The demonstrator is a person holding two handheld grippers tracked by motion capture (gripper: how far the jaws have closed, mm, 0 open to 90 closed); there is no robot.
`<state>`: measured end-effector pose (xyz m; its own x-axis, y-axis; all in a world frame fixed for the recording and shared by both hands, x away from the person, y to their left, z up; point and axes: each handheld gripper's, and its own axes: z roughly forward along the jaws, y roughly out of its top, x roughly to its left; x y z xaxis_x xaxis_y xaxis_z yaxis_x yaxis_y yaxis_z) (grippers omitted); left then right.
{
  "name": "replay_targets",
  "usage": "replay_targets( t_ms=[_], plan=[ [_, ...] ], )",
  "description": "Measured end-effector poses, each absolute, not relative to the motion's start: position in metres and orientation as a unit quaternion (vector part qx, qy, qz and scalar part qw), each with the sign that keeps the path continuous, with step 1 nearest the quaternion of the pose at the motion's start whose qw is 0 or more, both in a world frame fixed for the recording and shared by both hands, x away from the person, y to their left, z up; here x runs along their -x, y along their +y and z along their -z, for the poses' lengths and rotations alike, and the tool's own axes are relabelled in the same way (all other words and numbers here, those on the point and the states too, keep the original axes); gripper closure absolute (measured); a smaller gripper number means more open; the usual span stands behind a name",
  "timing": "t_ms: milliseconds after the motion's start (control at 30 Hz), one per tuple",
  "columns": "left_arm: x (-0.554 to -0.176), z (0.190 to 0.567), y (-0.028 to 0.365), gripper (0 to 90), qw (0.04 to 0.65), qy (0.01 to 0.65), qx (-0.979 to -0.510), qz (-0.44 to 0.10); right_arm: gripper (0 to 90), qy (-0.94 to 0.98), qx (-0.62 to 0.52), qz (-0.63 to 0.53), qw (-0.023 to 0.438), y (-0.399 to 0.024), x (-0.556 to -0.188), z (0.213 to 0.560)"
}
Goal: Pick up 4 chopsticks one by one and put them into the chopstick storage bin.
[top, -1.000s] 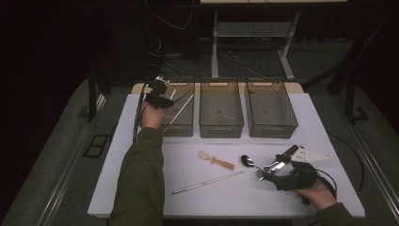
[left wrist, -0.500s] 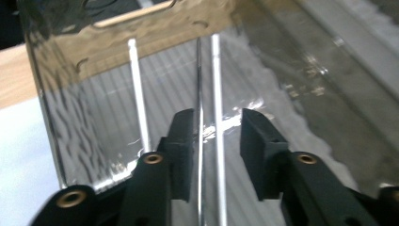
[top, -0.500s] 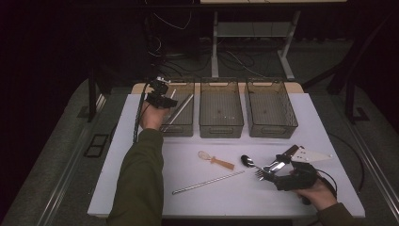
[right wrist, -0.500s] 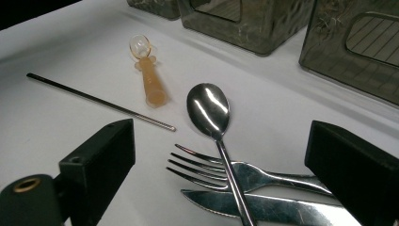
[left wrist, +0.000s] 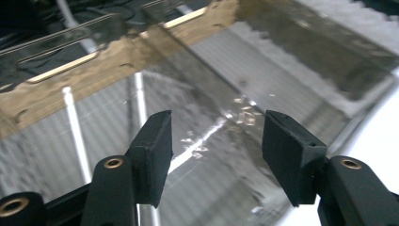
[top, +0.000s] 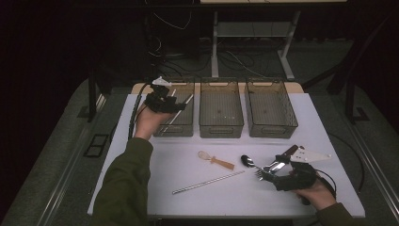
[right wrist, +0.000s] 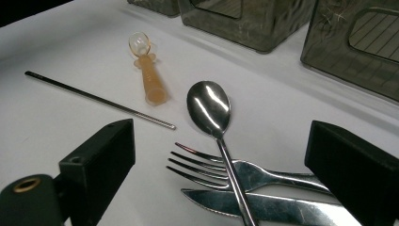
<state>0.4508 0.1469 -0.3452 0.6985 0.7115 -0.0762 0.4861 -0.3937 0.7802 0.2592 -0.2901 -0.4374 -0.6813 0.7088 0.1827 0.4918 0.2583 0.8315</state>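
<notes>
Nearest the person, the right gripper (top: 266,172) rests low over the white table (top: 155,188) at its near right. Jaws wide apart, gripping nothing. Between them lie a spoon (right wrist: 211,110), a fork (right wrist: 221,172) and a knife (right wrist: 263,207); the spoon's handle crosses over the fork and knife. No pad touches them.

Just beyond, toward the table's middle: a thin metal rod (top: 208,182) and a small orange scoop (top: 215,160), near each other, apart.

Far side: three mesh bins in a row. The left gripper (top: 181,107) is held over the left bin (top: 181,128). Its jaws have just been opening and stand about half apart with nothing between the pads (left wrist: 155,146). Under them, in the left gripper view, a metal utensil (left wrist: 197,146) lies on the bin floor, with pale rods (left wrist: 75,132) beside it. Middle bin (top: 221,126) and right bin (top: 272,129) stand just beside it.
</notes>
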Motion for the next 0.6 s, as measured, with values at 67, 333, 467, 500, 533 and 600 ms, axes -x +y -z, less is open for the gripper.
replay_targets(
  t_ms=[67, 333, 467, 500, 533, 600],
  plan=[
    [-0.442, 0.344, 0.144, 40.4, 0.425, 0.356, -0.822, -0.132, 9.2, 0.786, -0.382, -0.473, 0.115, -0.290, -0.259, 0.437],
    [-0.411, 0.349, 0.134, 33.7, 0.437, 0.316, -0.833, -0.126, 9.2, 0.785, -0.382, -0.473, 0.117, -0.291, -0.259, 0.438],
    [-0.395, 0.357, 0.130, 29.6, 0.445, 0.302, -0.835, -0.120, 9.2, 0.788, -0.382, -0.468, 0.118, -0.290, -0.259, 0.438],
    [-0.391, 0.360, 0.129, 28.7, 0.448, 0.298, -0.835, -0.117, 9.3, 0.789, -0.381, -0.468, 0.118, -0.290, -0.260, 0.439],
    [-0.387, 0.363, 0.128, 28.1, 0.450, 0.296, -0.835, -0.115, 9.2, 0.790, -0.379, -0.468, 0.117, -0.290, -0.260, 0.439],
    [-0.379, 0.368, 0.127, 26.8, 0.448, 0.289, -0.838, -0.113, 9.2, 0.796, -0.372, -0.464, 0.115, -0.291, -0.261, 0.440]
  ],
)
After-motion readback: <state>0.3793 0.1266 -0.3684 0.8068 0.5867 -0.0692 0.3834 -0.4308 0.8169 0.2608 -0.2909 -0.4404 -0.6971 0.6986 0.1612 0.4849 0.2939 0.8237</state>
